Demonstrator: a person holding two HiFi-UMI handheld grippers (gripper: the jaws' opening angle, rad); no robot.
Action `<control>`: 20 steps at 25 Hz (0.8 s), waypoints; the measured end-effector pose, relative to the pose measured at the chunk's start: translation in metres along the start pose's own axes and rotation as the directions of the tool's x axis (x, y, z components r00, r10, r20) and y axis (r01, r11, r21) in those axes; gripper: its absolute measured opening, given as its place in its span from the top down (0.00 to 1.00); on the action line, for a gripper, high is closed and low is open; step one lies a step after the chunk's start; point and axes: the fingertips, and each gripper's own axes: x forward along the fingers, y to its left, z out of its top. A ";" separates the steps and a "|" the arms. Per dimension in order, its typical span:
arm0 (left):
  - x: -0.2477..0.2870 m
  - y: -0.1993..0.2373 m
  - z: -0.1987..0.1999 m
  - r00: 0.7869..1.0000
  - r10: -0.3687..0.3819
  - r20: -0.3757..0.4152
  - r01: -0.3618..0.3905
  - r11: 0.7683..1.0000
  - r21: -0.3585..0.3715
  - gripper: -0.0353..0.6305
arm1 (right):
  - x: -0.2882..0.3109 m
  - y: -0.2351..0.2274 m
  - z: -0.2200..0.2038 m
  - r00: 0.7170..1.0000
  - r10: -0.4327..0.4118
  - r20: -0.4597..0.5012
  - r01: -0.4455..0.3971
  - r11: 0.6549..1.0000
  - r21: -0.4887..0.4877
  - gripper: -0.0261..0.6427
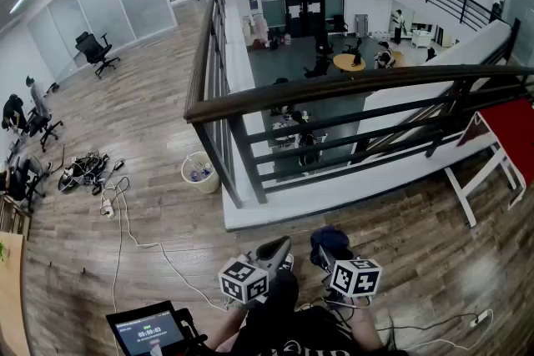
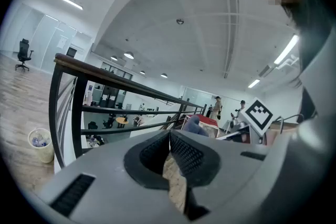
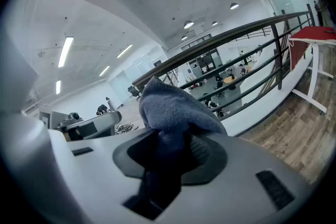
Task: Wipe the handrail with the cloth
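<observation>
Setting: an upper landing with a wooden floor (image 1: 150,121), fenced by a black metal balustrade that overlooks an open office below.
Handrail: the handrail (image 1: 334,87) is a dark brown wooden bar along the top of the balustrade. It turns a corner, with one run leading away and the other crossing in front of the person.
Left tool: the left tool (image 1: 282,246) is held low, close to the person's body. In the left gripper view its ribbed jaws (image 2: 169,136) are pressed together at the tips with nothing between them, and they point towards the handrail (image 2: 105,68).
Right tool: the right tool (image 1: 329,256) is just beside the left one. In the right gripper view its jaws (image 3: 173,149) are pinching the cloth.
Cloth: the cloth (image 3: 176,110) is blue-grey and fluffy, bunched up and bulging out above the jaws. In the head view the cloth (image 1: 329,239) is well apart from the handrail and not touching it.
Nearby on the floor: a small waste bin (image 1: 199,172) stands by the balustrade's corner post, and a tangle of cables (image 1: 88,171) lies further left.
Right edge: a red tabletop (image 1: 513,129) on white legs stands against the balustrade.
</observation>
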 end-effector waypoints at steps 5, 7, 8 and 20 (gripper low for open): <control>0.020 0.031 0.013 1.000 0.024 0.006 -0.023 1.000 -0.015 0.95 | 0.023 -0.009 0.020 1.000 0.001 -0.011 -0.001 1.000 0.000 0.80; 0.032 0.055 0.019 1.000 0.027 0.009 -0.027 0.999 -0.020 0.95 | 0.047 -0.012 0.031 1.000 0.000 -0.014 0.000 1.000 -0.002 0.80; 0.039 0.067 0.023 1.000 0.026 0.010 -0.026 0.999 -0.022 0.95 | 0.059 -0.014 0.038 1.000 -0.001 -0.014 0.001 1.000 -0.001 0.80; 0.110 0.208 0.088 1.000 0.022 -0.005 -0.022 0.999 -0.025 0.95 | 0.194 -0.003 0.128 1.000 0.004 -0.024 -0.005 0.999 -0.038 0.80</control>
